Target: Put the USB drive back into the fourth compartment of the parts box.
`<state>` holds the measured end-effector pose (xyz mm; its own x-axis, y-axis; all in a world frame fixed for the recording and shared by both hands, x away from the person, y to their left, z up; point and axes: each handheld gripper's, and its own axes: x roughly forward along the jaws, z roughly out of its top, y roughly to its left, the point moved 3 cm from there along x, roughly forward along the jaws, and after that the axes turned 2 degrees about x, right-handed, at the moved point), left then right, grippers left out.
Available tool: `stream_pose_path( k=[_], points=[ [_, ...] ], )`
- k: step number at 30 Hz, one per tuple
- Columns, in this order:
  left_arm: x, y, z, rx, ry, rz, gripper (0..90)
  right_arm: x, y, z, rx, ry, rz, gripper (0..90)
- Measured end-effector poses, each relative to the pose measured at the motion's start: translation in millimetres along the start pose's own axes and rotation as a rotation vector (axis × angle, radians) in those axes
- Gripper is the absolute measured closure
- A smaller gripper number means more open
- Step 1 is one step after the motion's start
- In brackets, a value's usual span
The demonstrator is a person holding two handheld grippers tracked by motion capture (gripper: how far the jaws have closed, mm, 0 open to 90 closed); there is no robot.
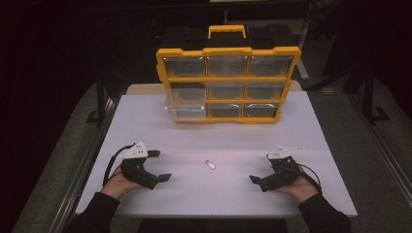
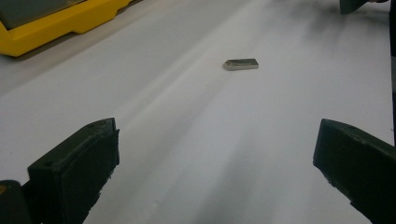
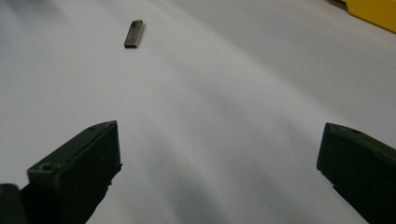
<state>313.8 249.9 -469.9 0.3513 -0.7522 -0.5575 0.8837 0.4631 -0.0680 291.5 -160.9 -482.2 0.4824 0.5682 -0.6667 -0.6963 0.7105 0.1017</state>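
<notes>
Here, small flat silver metal bar, lying on white table

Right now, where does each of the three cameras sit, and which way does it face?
High view: above the person's side, looking forward and down on the white table; shows the yellow organizer, forearms, the left gripper and the right gripper.
Left gripper view: rides low on the left gripper, facing across the table; its two open black jaws rise at the bottom.
Right gripper view: rides low on the right gripper, facing across the table; its open jaws at the bottom.
Shared: all three see the small metal piece lying between the grippers.
</notes>
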Motion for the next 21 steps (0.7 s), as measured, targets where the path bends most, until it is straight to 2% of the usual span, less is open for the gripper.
stream_pose_path(
  k=[6,11,21],
  points=[
    [0.5,1.4,0.7,-0.009,0.0,-0.005,0.0,-0.6,0.9,1.2,-0.001,0.006,0.007,0.0],
    [2.6,1.3,1.6,0.003,-0.001,-0.019,0.0,0.5,2.1,3.7,0.002,0.014,0.016,0.0],
    [2.9,1.0,0.9,0.007,0.003,-0.016,0.0,2.8,4.4,9.9,-0.008,0.015,0.03,0.0]
  ],
)
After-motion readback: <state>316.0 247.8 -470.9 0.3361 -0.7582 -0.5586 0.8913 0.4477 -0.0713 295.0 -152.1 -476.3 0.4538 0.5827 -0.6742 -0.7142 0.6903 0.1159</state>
